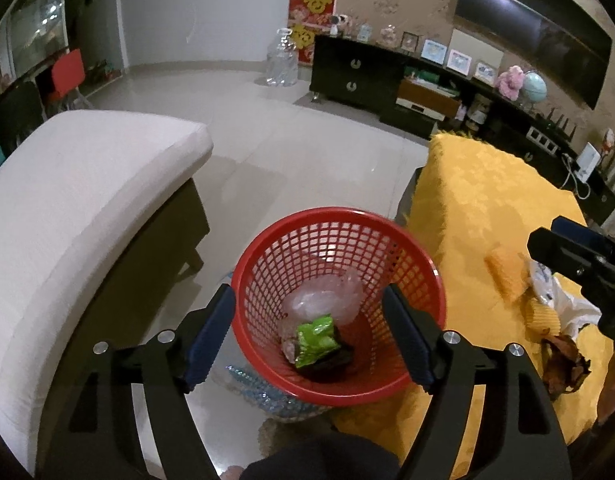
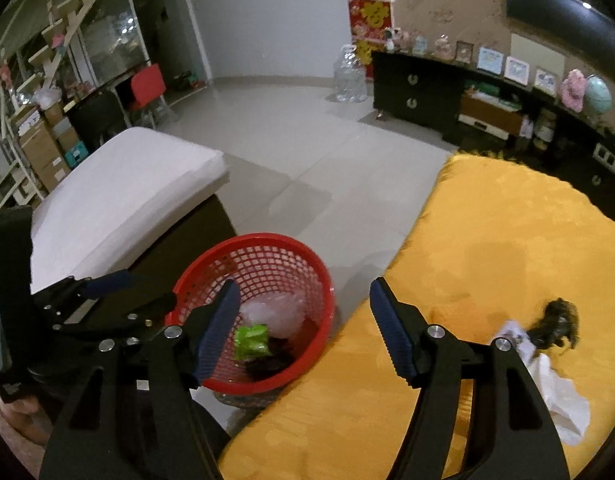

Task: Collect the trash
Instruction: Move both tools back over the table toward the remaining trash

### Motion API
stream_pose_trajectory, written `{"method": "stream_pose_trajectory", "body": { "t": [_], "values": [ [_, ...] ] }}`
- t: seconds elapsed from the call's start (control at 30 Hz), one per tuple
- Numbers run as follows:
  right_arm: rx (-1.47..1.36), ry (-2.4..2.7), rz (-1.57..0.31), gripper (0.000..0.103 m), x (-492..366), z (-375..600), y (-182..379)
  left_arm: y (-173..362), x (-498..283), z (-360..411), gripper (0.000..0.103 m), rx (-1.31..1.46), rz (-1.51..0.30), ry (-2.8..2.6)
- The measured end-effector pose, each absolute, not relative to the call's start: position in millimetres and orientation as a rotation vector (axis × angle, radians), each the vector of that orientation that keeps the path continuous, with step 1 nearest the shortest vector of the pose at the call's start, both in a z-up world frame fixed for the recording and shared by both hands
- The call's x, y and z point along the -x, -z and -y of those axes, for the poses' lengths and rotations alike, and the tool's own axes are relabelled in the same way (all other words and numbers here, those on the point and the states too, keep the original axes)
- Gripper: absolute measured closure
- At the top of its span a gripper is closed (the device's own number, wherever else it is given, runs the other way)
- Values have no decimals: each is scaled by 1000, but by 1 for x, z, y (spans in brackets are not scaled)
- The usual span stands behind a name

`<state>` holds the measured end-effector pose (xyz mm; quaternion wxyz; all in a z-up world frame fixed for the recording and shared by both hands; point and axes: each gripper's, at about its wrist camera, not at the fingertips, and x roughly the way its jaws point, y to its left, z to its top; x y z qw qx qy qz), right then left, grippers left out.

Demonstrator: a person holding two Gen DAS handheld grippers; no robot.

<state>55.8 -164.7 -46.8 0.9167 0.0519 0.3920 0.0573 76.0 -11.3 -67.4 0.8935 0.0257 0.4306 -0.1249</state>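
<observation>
A red mesh basket point(image 1: 267, 256) stands on the floor between a white seat and a yellow-covered table; it also shows in the right wrist view point(image 2: 307, 264). Inside lie a green wrapper point(image 1: 317, 336), clear plastic point(image 1: 327, 300) and something dark. My left gripper point(image 1: 309, 312) is open and empty above the basket. My right gripper point(image 2: 305, 306) is open and empty, over the table edge beside the basket. On the yellow cloth lie white crumpled paper point(image 2: 559, 392), a dark brown clump point(image 2: 559, 320) and an orange piece point(image 1: 507, 272).
A white cushioned seat point(image 1: 79, 200) stands on the left. The yellow-covered table point(image 2: 507, 240) fills the right. A black TV cabinet point(image 1: 359, 72) lines the far wall. A clear water jug point(image 1: 283, 60) stands on the tiled floor.
</observation>
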Motion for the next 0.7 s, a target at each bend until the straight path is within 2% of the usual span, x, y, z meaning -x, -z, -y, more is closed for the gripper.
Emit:
{"method": "stream_pose_trajectory", "body": {
  "t": [0.7],
  "values": [
    [-177,239,-753,33,51,290,52,68,-44,82,30,-154,-891,423]
  ]
}}
